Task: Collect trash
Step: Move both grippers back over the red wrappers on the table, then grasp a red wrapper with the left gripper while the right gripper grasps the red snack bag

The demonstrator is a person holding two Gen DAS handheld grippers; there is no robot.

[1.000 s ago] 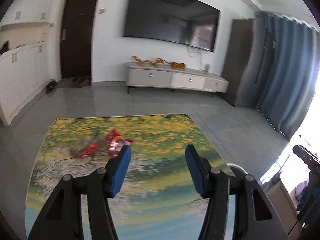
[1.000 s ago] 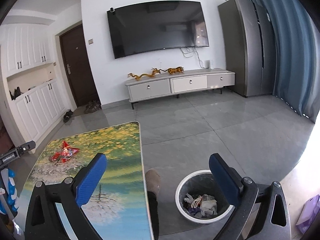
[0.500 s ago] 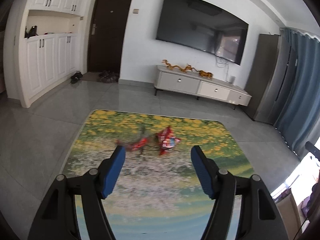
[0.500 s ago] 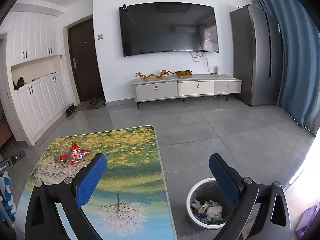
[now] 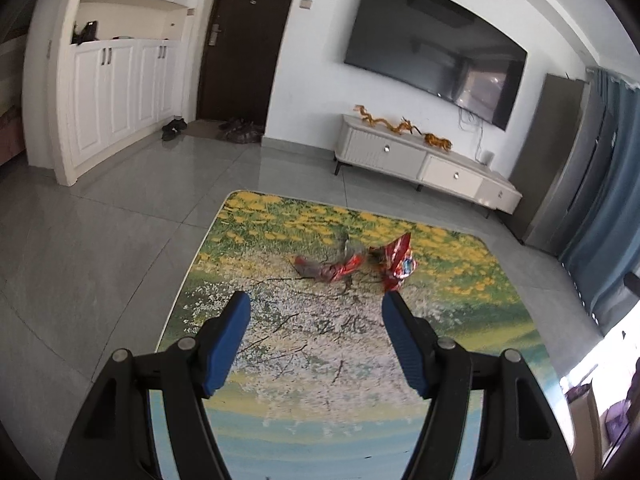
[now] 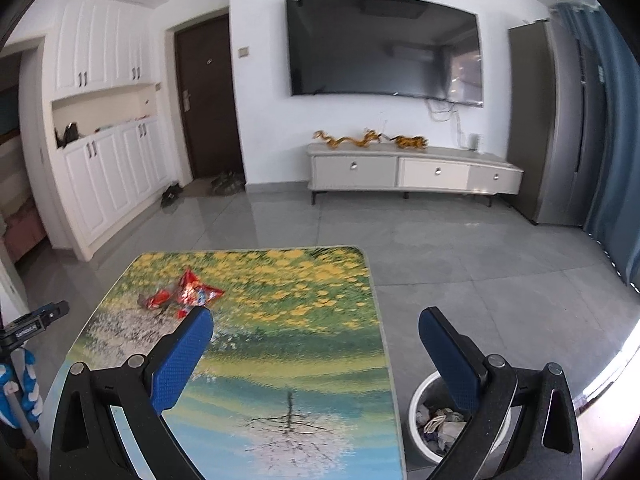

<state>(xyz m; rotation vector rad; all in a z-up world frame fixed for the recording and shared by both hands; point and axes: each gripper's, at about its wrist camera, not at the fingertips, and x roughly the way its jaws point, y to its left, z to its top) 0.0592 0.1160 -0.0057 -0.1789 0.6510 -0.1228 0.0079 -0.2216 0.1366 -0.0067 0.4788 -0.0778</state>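
Table [image 5: 460, 360]: landscape-print top, red snack wrappers [image 5: 360, 264] at far end
Left gripper [image 5: 316, 308]: jaws apart, empty
Right gripper [image 6: 316, 328]: jaws wide, empty

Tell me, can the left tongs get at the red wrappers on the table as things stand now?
Probably yes. The left tongs are open and empty, pointing at the red wrappers, which lie loose on the table just beyond the tips. Nothing lies between. The right tongs are off to the side.
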